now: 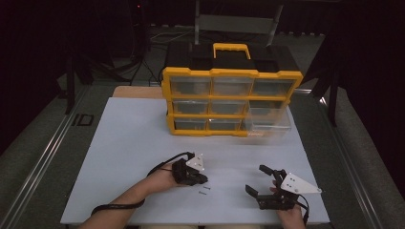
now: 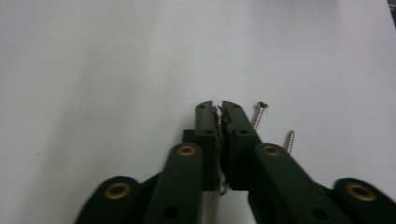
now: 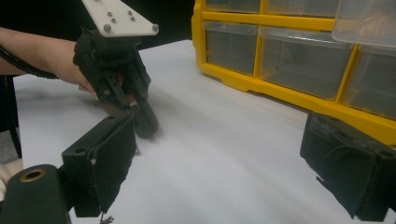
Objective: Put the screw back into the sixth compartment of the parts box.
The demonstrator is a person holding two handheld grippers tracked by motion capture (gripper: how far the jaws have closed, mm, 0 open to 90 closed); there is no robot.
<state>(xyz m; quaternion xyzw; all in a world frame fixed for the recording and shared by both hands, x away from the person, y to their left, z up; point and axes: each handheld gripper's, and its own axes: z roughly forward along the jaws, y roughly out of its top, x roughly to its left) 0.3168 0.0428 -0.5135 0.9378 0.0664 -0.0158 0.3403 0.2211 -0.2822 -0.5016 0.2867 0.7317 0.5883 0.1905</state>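
From above, two small dark screws (image 1: 204, 190) lie on the white tabletop (image 1: 119, 157) just beside the left gripper (image 1: 199, 180), too small to read. The left gripper view brings them close: two silver, threaded screws, the nearer screw (image 2: 290, 141) and the farther screw (image 2: 258, 115), lie just right of the jaws, long axes running roughly along the jaws, the farther one's flat head pointing away. The left jaws are closed together; whether a screw sits between them I cannot tell. The right gripper (image 1: 260, 185) has its jaws wide, holding nothing; its view shows the yellow drawer organizer (image 3: 299, 60) beyond.
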